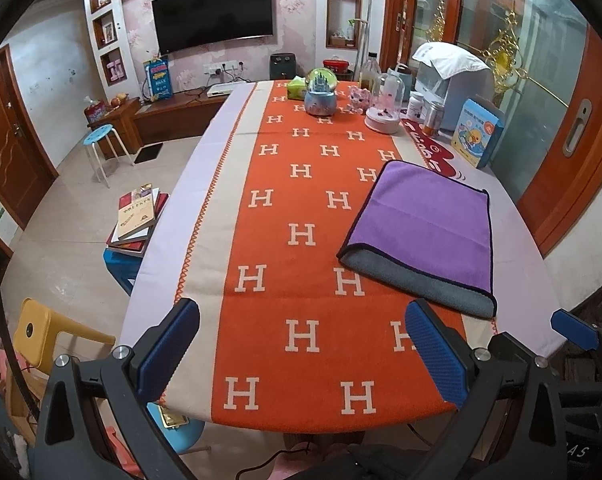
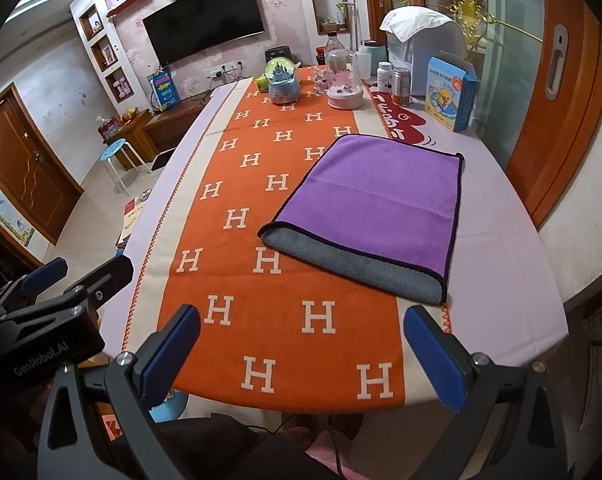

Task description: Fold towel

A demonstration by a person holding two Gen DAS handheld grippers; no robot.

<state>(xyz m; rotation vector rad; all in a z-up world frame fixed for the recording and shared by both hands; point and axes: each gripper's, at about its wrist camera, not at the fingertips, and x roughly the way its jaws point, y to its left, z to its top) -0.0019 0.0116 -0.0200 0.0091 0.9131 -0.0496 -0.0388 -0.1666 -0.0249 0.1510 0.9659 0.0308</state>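
Here we hold both tools back at the table's near edge. Our left gripper is spread wide with nothing between its blue pads, and our right gripper is just as wide and just as bare. The towel lies folded on the orange runner at about one o'clock — purple side up, a grey strip showing along its near edge — well apart from both. A snow globe stands at twelve o'clock.
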